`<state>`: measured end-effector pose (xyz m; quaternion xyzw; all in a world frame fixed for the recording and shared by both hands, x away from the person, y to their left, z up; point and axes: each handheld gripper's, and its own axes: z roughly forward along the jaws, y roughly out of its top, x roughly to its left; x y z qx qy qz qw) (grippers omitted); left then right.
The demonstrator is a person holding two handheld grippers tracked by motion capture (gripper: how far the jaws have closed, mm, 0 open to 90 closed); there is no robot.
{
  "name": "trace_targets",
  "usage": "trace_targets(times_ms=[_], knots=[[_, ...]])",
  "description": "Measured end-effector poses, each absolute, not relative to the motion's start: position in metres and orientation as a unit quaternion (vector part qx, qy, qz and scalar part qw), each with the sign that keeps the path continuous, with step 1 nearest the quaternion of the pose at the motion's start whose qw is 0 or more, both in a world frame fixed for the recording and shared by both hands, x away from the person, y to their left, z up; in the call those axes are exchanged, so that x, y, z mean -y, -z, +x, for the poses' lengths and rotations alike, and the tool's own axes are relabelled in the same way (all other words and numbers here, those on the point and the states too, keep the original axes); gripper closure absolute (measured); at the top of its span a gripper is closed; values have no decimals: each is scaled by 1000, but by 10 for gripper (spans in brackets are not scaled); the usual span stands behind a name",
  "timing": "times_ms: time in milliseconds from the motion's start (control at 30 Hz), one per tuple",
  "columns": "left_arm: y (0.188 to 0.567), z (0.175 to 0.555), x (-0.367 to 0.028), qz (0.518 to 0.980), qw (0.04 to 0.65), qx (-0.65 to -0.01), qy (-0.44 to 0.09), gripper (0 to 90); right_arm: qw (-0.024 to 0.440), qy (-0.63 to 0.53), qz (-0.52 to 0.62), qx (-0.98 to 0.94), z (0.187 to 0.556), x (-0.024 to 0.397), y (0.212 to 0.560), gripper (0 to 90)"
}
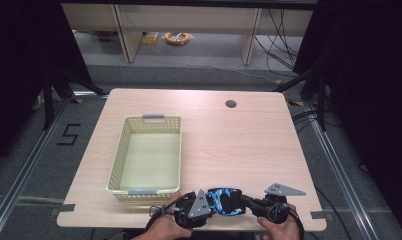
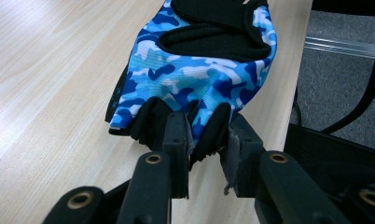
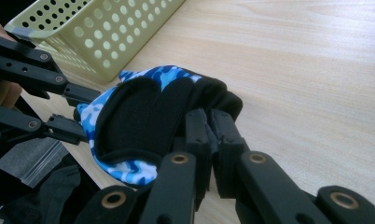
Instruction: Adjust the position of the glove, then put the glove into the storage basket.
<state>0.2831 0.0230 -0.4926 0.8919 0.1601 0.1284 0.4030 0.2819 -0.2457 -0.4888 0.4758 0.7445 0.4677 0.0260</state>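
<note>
The room around the counter is dim, with black curtains on both sides; a grey floor point(image 1: 34, 150) runs round it, crossed by metal rails point(image 1: 339, 165) along the left and right, and a black mark like a figure five is taped on the floor at the left; at the far side stand pale wooden furniture legs point(image 1: 123, 35), with a coil of yellow cable point(image 1: 177, 37) lying on the floor between them and dark cables trailing down at the far right.

The counter point(image 1: 229, 145) is a pale wood-grain top with rounded corners, bare over most of its right half; a round cable hole point(image 1: 231, 104) sits near the far edge, right of centre; grey tape tabs mark the near left and near right corners.

A pale yellow perforated basket point(image 1: 146, 155) with grey handle clips stands on the left half, its short end close to the near edge; nothing shows inside it.

At the near edge, right of the basket, a blue camouflage glove point(image 1: 225, 201) with black palm patches is held between the two tools; the left tongs point(image 2: 202, 135) are closed on its finger end, black fabric bunched between the pads; the right tongs point(image 3: 212, 140) are clamped on the black cuff end; a hand grips each tool from below.
</note>
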Motion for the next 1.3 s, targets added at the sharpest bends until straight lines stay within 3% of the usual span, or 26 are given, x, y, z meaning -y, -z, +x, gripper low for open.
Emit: trace_targets(times_ms=[200,433,467,500,567,700,1000,1067,1100,1300], knots=[[486,283,-26,887,414,-163,-126,723,52,-472,455,-753,284,247,486,875],[472,275,-26,888,410,-159,-132,723,45,-488,445,-750,282,245,478,875],[466,275,-28,889,411,-154,-133,723,28,-475,473,-741,277,243,472,875],[463,275,-28,888,411,-153,-136,723,58,-487,442,-751,281,244,472,875],[456,275,-32,888,413,-150,-136,723,40,-495,453,-740,278,242,466,875],[442,277,-43,883,421,-155,-135,724,57,-502,424,-752,281,237,454,875],[406,291,-77,877,423,-169,-151,722,63,-499,389,-772,297,203,411,875],[403,293,-82,877,423,-174,-150,722,60,-499,389,-772,299,200,408,875],[402,294,-86,877,421,-175,-151,722,81,-498,367,-782,304,196,405,875],[401,300,-112,875,416,-200,-148,722,65,-485,358,-795,315,167,393,875]])
